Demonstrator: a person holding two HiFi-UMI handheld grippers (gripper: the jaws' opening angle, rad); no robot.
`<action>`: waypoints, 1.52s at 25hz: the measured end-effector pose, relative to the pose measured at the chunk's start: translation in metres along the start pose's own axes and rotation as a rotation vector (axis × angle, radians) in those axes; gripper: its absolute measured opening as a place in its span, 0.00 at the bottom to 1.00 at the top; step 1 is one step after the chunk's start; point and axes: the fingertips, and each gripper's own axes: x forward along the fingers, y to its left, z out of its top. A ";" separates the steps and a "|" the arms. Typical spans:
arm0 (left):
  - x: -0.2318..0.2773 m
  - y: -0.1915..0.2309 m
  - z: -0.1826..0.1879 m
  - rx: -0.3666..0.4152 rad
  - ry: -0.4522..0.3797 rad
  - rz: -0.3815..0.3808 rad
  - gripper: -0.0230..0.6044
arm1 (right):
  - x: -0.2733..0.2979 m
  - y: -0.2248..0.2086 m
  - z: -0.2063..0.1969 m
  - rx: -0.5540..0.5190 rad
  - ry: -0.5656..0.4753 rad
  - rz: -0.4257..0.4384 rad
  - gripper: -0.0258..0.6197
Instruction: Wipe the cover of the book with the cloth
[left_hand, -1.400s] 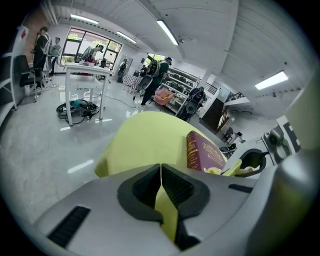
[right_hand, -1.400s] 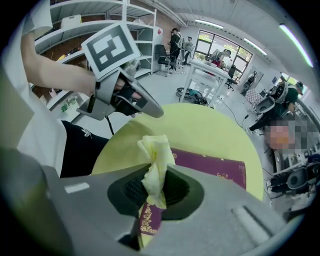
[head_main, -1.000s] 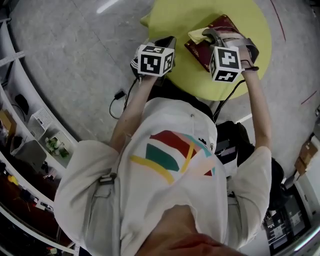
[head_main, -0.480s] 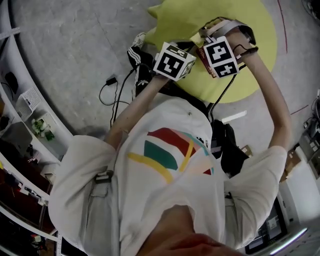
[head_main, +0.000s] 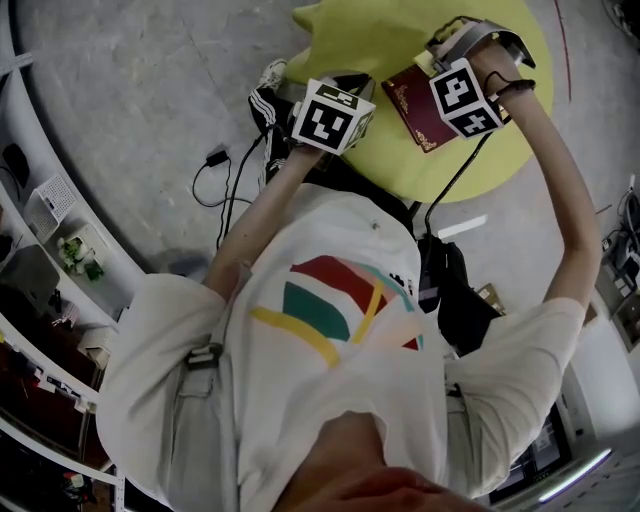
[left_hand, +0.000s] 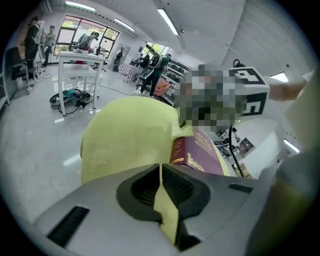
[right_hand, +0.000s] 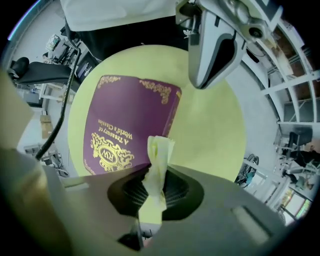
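My right gripper (right_hand: 156, 186) was clamped on a thin twist of yellow cloth (right_hand: 159, 150) poking past its fingertips, the maroon book (right_hand: 125, 120) lay just beyond, and my left gripper (left_hand: 160, 172) sat closed short of it, so I feared bare jaws scraping the cover and the unbraced book skidding.

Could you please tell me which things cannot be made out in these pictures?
- Head view: the jaws of the right hand-held gripper are hidden behind its marker cube; the gold title on the maroon hardcover book is too small to read.
- Left gripper view: a mosaic patch covers the book's far end.
- Right gripper view: the gripper's own body and the pale yellow cloth hide the book's near edge.
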 end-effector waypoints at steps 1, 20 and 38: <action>0.000 0.000 -0.001 0.002 0.002 0.005 0.07 | 0.004 0.002 -0.007 0.010 0.006 0.003 0.08; -0.002 0.009 -0.012 -0.015 0.021 0.009 0.07 | 0.045 0.039 -0.101 0.129 0.226 0.033 0.08; -0.005 0.014 -0.023 -0.024 0.040 0.001 0.07 | 0.065 0.078 -0.136 0.341 0.319 0.064 0.08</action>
